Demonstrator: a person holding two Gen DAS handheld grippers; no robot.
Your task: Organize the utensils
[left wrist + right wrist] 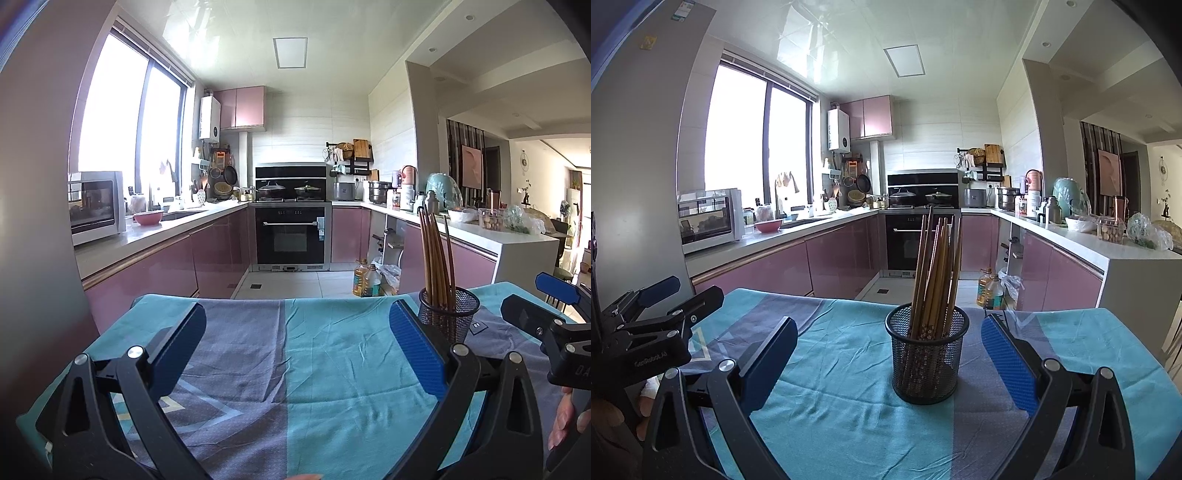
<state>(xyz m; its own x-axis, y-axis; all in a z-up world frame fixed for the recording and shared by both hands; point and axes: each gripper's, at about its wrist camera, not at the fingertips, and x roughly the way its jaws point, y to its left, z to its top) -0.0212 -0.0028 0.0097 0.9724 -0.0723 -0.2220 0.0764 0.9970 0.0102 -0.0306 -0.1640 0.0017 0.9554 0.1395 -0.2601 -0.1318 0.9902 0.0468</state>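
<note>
A pink-cabinet kitchen (842,254) with a black oven (290,236) lies behind the table, whose teal-and-grey cloth (332,354) is the working surface. On the cloth stands the black mesh holder (928,360), upright, packed with wooden chopsticks (934,273). Only the right wrist view shows it whole, centred just beyond the right gripper (888,360), whose fingers are spread wide with nothing between them. The left wrist view catches the holder partly behind its right finger; the left gripper (295,349) is level above the cloth to the holder's left, likewise spread and empty.
</note>
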